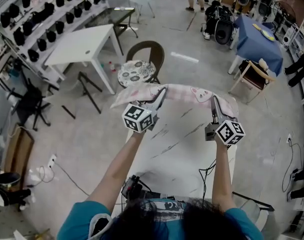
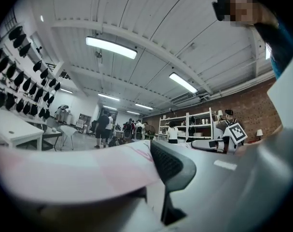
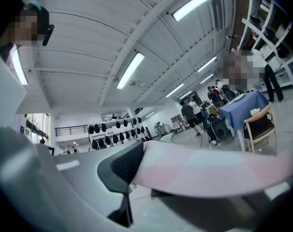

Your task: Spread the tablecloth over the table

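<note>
A pink checked tablecloth (image 1: 179, 91) hangs stretched between my two grippers above the far end of the white marble-look table (image 1: 182, 154). My left gripper (image 1: 161, 93) is shut on the cloth's left part, my right gripper (image 1: 213, 100) on its right part. In the left gripper view the cloth (image 2: 88, 170) runs out leftward from under the black fingertip (image 2: 173, 166). The right gripper view shows the same cloth (image 3: 209, 170) running rightward from the black fingertip (image 3: 124, 166). Both grippers point roughly level, and the cloth hides the table's far edge.
Just beyond the table stands a round chair with a patterned cushion (image 1: 137, 71). A white table (image 1: 84, 44) and a wall rack of black items (image 1: 41, 19) are at the left. A blue-covered table (image 1: 259, 41) and a wooden chair (image 1: 252, 76) stand at the right. People stand far off.
</note>
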Available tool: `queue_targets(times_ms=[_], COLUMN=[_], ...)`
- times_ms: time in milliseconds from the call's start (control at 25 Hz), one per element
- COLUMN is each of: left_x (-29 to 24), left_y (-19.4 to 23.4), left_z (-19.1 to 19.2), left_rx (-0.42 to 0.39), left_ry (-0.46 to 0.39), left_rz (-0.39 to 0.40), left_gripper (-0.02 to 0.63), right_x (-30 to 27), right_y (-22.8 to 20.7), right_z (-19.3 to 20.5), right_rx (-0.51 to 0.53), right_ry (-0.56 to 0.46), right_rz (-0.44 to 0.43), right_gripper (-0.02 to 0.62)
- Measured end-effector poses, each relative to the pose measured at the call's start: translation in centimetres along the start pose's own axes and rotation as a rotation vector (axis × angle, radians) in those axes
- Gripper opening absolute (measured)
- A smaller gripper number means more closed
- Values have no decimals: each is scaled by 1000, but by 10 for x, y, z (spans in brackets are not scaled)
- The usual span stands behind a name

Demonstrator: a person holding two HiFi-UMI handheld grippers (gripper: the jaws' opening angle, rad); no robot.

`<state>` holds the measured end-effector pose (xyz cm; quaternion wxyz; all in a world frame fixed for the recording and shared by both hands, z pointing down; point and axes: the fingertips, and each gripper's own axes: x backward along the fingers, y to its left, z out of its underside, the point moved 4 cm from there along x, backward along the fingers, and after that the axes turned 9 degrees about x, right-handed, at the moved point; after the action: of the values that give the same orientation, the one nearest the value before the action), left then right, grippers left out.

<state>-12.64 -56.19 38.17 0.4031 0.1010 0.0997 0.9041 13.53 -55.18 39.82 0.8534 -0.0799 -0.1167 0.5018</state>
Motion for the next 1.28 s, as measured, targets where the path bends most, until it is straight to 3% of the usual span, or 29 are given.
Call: queue_targets(times_ms=[640,880,1280], left_x=[100,139,191], left_y=[-54,-83,-128], left_z=[73,98,136], left_rx=[204,294,369], left_ry=[41,40,43], left_rz=[-69,-73,-105], left_gripper=[51,52,57], right_x=[97,141,206], right_y=[37,54,70], right_z=[55,67,85], right_rx=[-173,-185,-238], right_ry=[108,150,234], right_rz=[11,-11,-61], right_gripper=[43,43,46])
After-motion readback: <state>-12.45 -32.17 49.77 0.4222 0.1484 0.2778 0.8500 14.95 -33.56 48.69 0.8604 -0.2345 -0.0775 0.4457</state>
